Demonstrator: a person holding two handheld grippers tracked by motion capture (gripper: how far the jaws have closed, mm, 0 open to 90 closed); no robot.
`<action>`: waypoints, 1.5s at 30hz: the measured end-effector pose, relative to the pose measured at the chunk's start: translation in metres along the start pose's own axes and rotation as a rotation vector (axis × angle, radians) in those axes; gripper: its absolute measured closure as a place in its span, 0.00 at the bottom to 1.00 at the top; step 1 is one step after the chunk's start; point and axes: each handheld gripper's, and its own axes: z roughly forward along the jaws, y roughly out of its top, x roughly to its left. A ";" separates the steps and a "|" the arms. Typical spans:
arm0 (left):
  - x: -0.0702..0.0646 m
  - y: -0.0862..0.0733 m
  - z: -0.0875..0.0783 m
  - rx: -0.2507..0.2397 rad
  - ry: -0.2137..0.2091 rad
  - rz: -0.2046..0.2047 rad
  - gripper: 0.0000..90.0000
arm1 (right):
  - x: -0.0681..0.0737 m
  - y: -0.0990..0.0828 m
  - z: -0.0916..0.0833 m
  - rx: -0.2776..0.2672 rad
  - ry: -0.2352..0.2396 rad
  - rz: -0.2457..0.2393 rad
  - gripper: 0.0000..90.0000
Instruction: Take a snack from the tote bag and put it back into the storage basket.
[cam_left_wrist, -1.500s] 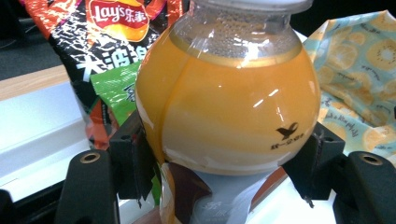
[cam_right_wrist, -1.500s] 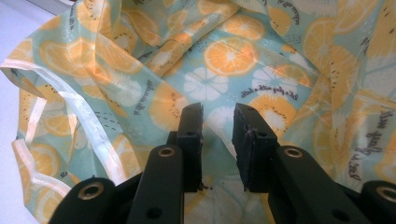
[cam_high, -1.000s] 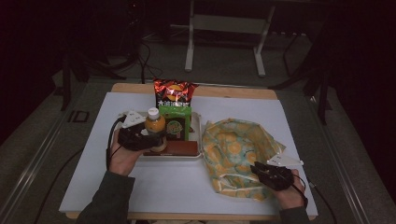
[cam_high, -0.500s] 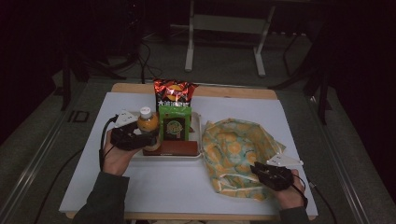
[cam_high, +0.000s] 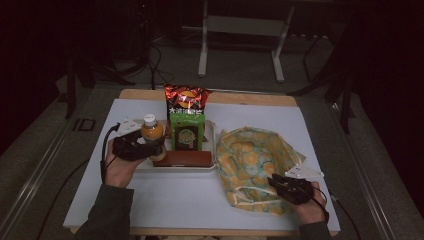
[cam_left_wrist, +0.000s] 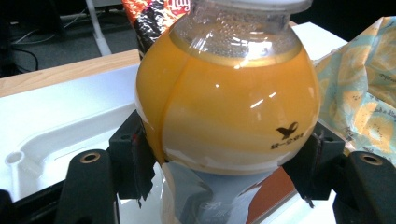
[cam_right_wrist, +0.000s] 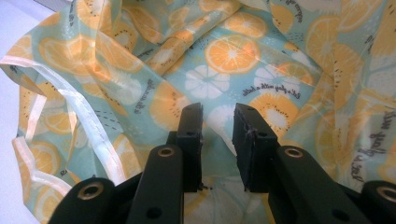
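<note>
A small bottle of orange juice (cam_high: 152, 134) with a white cap stands upright at the left edge of the white tray (cam_high: 176, 169). My left gripper (cam_high: 152, 147) is shut on it, and in the left gripper view both pads press the bottle (cam_left_wrist: 224, 102) just below its round bulge. A fabric bag printed with orange slices (cam_high: 250, 155) lies crumpled on the right of the table. My right gripper (cam_high: 280, 182) rests at the bag's near edge. In the right gripper view its jaws (cam_right_wrist: 218, 135) stand a little apart over the fabric (cam_right_wrist: 233, 51), and I cannot tell whether any of it is pinched.
On the tray a red chip bag (cam_high: 186, 100) stands at the back, with a green packet (cam_high: 186, 131) in front of it and a brown bar (cam_high: 182, 158) along the near side. A white sheet (cam_high: 165, 200) covers the table. Cables trail from both grippers.
The left gripper has carried the bottle a little to the left, from beside the green packet toward the tray's left edge. The right gripper and the bag have stayed put.
</note>
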 end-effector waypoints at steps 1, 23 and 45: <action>0.001 -0.001 0.000 -0.001 0.000 -0.003 0.37 | 0.000 0.000 0.000 -0.001 0.000 0.000 0.81; 0.016 -0.013 -0.007 0.000 0.034 -0.038 0.37 | 0.000 -0.001 0.001 0.007 0.001 -0.004 0.81; 0.036 -0.029 -0.014 -0.012 0.024 -0.062 0.37 | 0.001 -0.001 0.002 0.014 0.009 -0.013 0.80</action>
